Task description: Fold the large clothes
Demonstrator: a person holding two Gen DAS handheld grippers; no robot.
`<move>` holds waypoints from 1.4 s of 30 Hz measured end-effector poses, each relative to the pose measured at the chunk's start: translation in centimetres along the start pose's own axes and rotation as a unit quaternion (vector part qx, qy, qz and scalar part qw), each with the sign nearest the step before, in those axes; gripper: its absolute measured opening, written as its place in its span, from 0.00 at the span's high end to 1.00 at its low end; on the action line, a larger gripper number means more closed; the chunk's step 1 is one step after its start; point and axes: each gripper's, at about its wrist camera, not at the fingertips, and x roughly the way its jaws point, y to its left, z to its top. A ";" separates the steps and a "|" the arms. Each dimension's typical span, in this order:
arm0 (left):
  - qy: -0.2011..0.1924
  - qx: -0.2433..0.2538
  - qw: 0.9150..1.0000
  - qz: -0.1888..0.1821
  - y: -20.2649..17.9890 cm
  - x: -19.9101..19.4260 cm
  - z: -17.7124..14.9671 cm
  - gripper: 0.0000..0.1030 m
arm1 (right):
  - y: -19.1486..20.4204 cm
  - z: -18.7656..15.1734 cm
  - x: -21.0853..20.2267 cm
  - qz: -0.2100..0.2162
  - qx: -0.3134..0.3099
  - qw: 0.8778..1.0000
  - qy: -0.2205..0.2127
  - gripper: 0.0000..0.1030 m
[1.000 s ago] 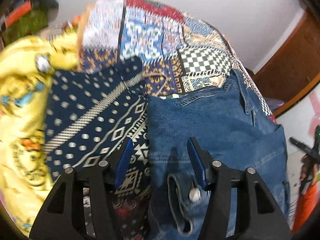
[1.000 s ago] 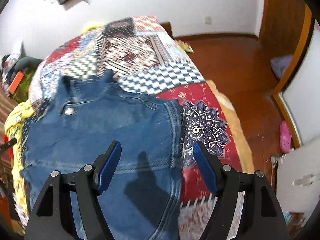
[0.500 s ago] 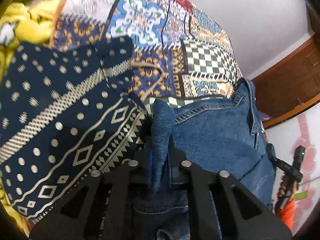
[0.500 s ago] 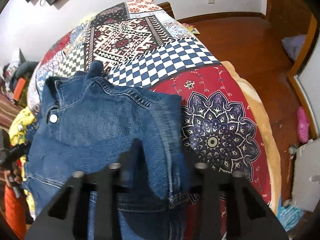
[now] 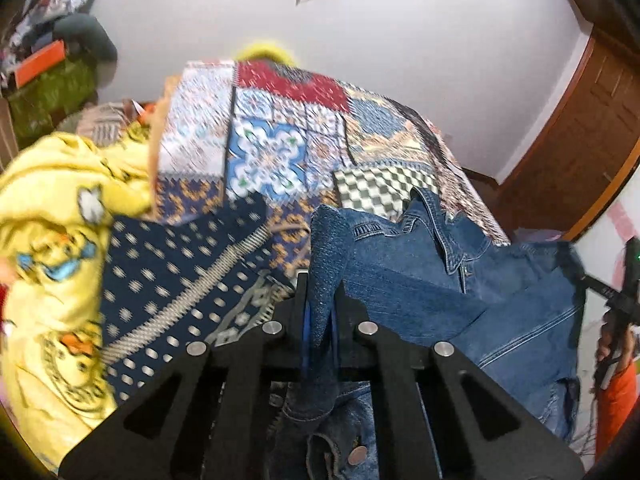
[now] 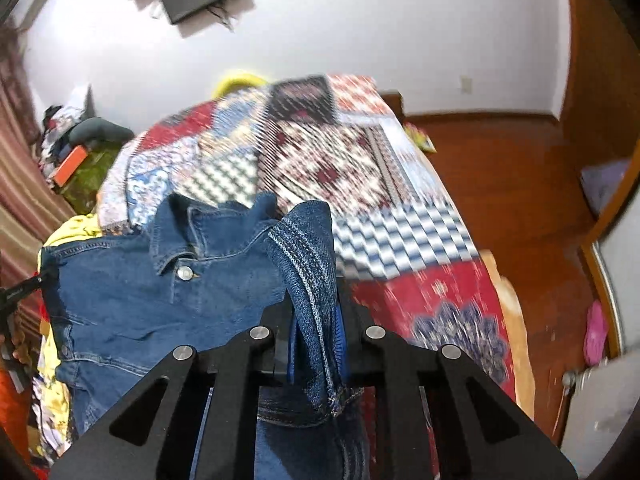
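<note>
Patchwork bedspread (image 5: 276,156) lies ahead. My left gripper (image 5: 320,320) and right gripper (image 6: 316,332) each clamp a denim jacket (image 6: 132,288) edge between them. Fold begun; next, carry both edges across evenly.

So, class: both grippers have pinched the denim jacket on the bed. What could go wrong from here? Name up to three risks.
1. The left gripper and right gripper each pinch only a narrow ridge of the denim jacket; the heavy cloth might slip out.
2. The jacket's edge lies against the navy patterned garment, which could be dragged along.
3. The collar is rumpled, so a fold may trap creases.
</note>
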 end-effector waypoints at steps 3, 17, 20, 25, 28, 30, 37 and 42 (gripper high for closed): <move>0.001 0.004 0.999 0.032 0.9 1.0 0.5 0.93 | 1.2 1.1 0.9 -0.004 -0.015 1.000 -0.011 0.87; 0.092 -0.022 0.992 0.083 5.1 10.7 -2.7 0.90 | -3.1 -1.0 9.3 -0.030 0.036 0.997 0.063 0.84; 0.096 0.005 0.991 0.098 4.5 10.1 -3.3 0.90 | -3.1 -1.3 8.9 -0.042 0.040 0.996 0.067 0.79; 0.100 0.046 0.987 0.114 2.6 6.8 -3.7 0.89 | -2.5 -1.3 6.9 -0.055 0.035 0.993 0.095 0.74; 0.086 0.054 0.990 0.101 1.4 3.2 -3.7 0.83 | -1.2 -1.4 4.0 -0.056 0.009 0.995 0.084 0.66; 0.070 0.057 0.991 0.094 0.6 1.0 -3.6 0.73 | -0.3 -1.6 1.5 -0.057 -0.010 0.996 0.067 0.56; 0.007 0.083 0.994 0.078 -2.5 -8.2 -5.0 0.33 | 3.5 -2.7 -8.0 -0.076 -0.061 0.995 -0.006 0.24; -0.022 0.079 0.994 0.071 -3.3 -12.9 -8.0 0.11 | 4.8 -4.8 -12.6 -0.058 -0.066 0.996 -0.034 0.18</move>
